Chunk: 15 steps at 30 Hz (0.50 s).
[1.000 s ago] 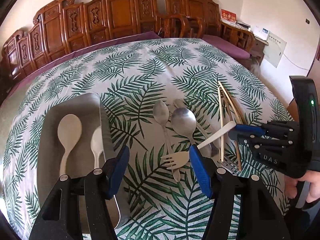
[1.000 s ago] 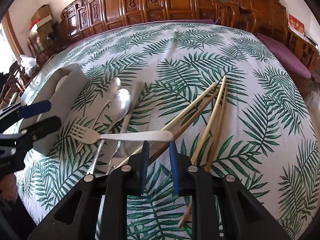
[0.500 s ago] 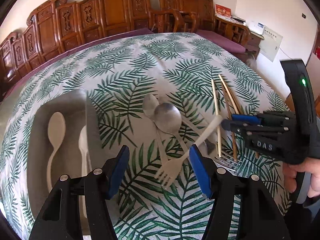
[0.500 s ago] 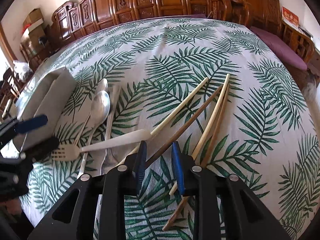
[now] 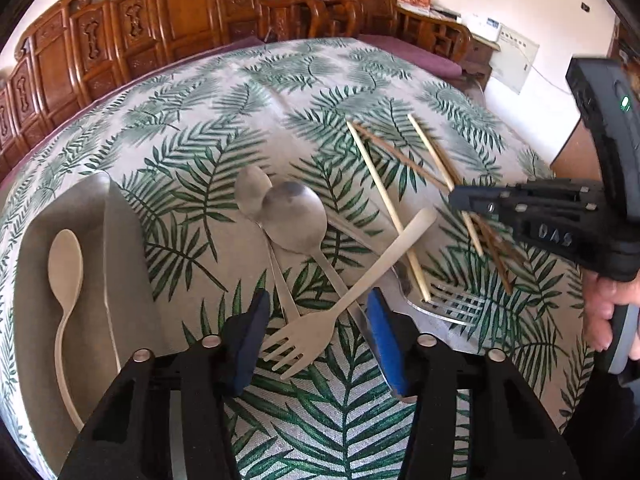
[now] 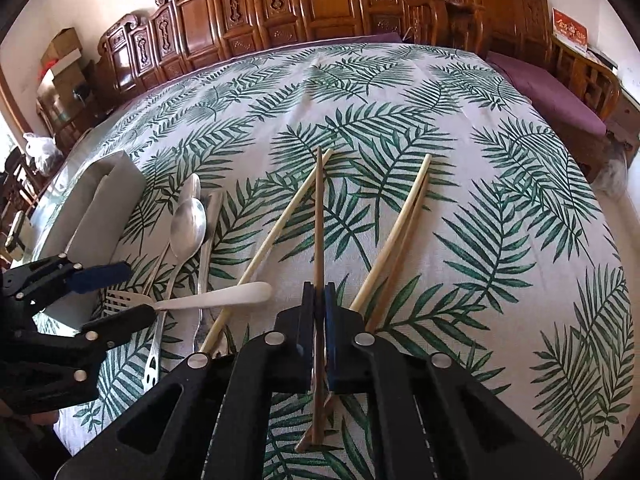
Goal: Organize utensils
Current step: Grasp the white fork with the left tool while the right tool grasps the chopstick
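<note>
My right gripper (image 6: pixel 319 300) is shut on a dark brown chopstick (image 6: pixel 319 216), which runs between its pads. It also shows in the left wrist view (image 5: pixel 460 202). My left gripper (image 5: pixel 316 320) is open, with the head of a cream plastic fork (image 5: pixel 356 284) between its fingers on the cloth. Two metal spoons (image 5: pixel 294 216) and a metal fork (image 5: pixel 448 304) lie beside it. Pale chopsticks (image 6: pixel 394 236) lie on the table. A grey tray (image 5: pixel 124 248) at the left holds a cream spoon (image 5: pixel 64 264).
The round table has a palm-leaf cloth (image 6: pixel 400 92). Carved wooden chairs (image 6: pixel 320 4) ring its far side. A purple cushioned bench (image 6: pixel 552 92) is at the right. Boxes and bags (image 6: pixel 56 64) stand at the far left.
My right gripper let go of the cream fork, moved right and closed on the dark chopstick. The fork now lies on the cloth with its head between my left fingers.
</note>
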Each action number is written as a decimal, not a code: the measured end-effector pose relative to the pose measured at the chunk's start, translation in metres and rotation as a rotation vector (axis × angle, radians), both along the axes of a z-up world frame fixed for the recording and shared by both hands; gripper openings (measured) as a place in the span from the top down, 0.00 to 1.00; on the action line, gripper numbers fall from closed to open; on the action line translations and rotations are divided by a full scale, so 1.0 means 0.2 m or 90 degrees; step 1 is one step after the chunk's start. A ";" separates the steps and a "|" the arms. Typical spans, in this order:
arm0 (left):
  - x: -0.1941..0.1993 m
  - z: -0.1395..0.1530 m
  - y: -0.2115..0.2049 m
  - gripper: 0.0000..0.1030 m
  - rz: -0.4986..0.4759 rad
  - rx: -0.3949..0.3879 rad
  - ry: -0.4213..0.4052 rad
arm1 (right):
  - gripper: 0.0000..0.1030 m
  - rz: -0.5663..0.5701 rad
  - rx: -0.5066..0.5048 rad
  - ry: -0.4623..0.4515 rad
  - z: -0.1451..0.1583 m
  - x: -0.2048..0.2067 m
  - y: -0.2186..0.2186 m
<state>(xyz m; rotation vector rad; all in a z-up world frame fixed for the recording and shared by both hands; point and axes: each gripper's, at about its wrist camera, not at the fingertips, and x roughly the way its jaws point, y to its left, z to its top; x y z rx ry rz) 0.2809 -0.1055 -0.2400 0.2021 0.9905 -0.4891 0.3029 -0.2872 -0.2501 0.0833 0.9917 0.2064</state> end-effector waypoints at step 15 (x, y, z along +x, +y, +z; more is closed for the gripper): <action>-0.04 -0.03 -0.06 0.80 -0.047 0.004 0.025 | 0.94 0.016 0.005 -0.029 0.05 -0.01 0.02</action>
